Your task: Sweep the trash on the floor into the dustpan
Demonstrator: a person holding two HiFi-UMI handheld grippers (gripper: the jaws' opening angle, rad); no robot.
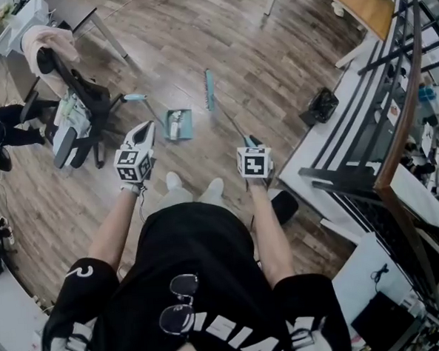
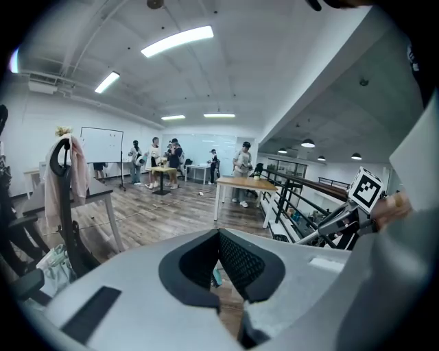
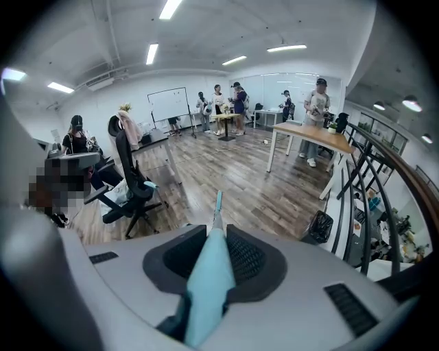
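**A:** Where was the teal plastic dustpan (image 1: 186, 125)?

**B:** Flat on the brown wood-plank floor (image 1: 272, 64), at about 12 o'clock from the person's white shoes (image 1: 174, 181) in the head view. Its thin handle slanted away toward 10 o'clock and ended in a teal grip. A small whitish item (image 1: 174, 125) appeared to lie in the pan, but it was too small to identify.

**A:** And the teal long-handled broom (image 3: 209, 274)?

**B:** The right gripper (image 1: 254, 161) had it. Its fingers were clamped on the handle, one dark pad on each side, as the right gripper view showed. The shaft ran from there toward 11 o'clock down to the narrow teal head, which sat on the floor at about 2 o'clock from the dustpan, close by but not touching it.

**A:** What was the left gripper (image 1: 136, 163) doing?

**B:** It held nothing. In the left gripper view its fingers met at the tips, with only floor and a sliver of teal visible past them. In the head view it hung at about 7 o'clock from the dustpan, clear of the pan's handle.

**A:** What else was around?

**B:** A black office chair (image 1: 82, 105) with a pale pink cloth (image 1: 48, 40) draped over its back stood at 9 o'clock from the dustpan. A small black bin (image 1: 319, 105) sat at 3 o'clock from the broom head, beside a black metal railing (image 1: 399, 86). Both gripper views showed several people standing far down the room near a whiteboard (image 3: 168, 103).
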